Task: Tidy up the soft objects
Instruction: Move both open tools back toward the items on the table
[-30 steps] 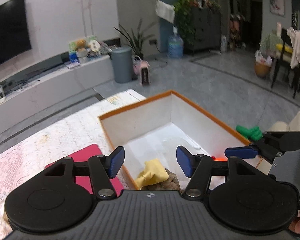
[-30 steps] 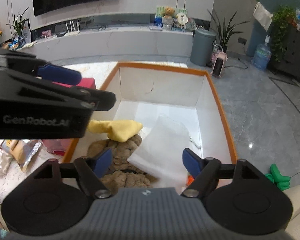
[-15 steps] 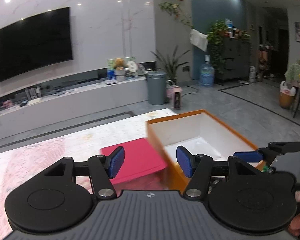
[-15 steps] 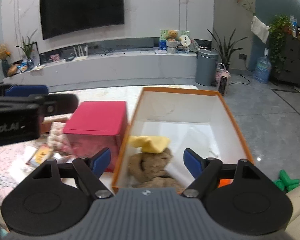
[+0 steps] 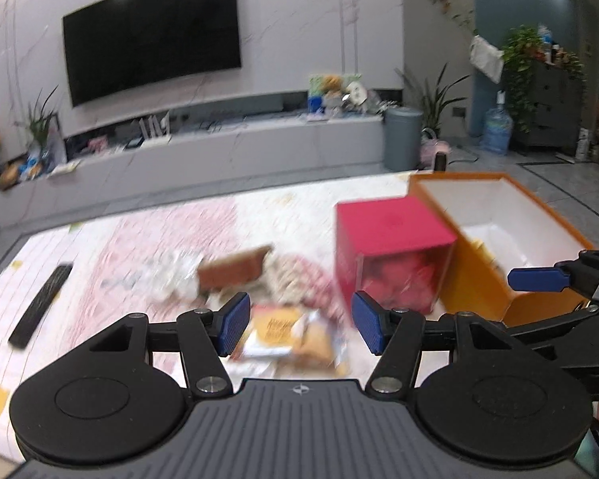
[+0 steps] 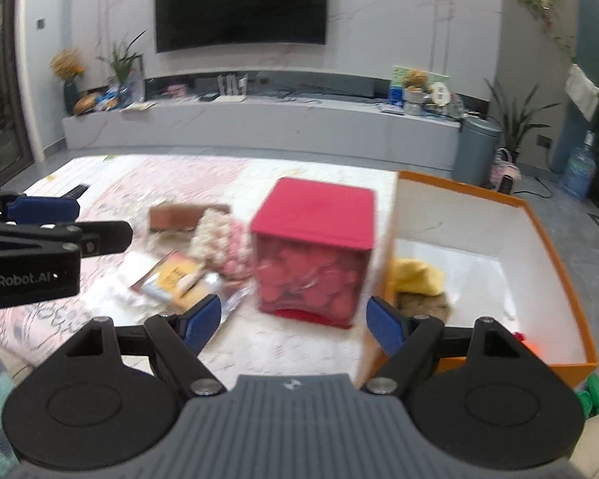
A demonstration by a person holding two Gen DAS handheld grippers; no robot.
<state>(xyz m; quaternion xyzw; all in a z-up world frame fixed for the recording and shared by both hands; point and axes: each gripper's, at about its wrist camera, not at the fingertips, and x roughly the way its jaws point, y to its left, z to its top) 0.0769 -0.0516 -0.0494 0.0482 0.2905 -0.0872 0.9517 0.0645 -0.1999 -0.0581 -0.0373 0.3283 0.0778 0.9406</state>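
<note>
An orange box (image 6: 547,219) with white walls stands at the right of the table; a yellow soft thing (image 6: 417,275) and a brown plush (image 6: 423,305) lie in its near corner. A fluffy pink-and-white soft thing (image 6: 219,243) lies left of the red cube box (image 6: 315,247). My right gripper (image 6: 293,321) hovers open in front of the red cube box, nothing between its fingers. My left gripper (image 5: 297,323) is open over snack packets (image 5: 283,331), empty. The orange box (image 5: 495,215) and red cube box (image 5: 391,247) also show in the left wrist view, which is blurred.
A brown packet (image 6: 179,217), crinkled wrappers (image 5: 171,275) and a black remote (image 5: 40,305) lie on the patterned tablecloth (image 5: 100,247). Green shapes (image 6: 597,397) sit on the floor beyond the table's right edge. A TV wall and low cabinet stand behind.
Both grippers have drawn back out of the orange box and swung left. The views now take in the red cube box and the clutter on the table. Both stay open and empty.
</note>
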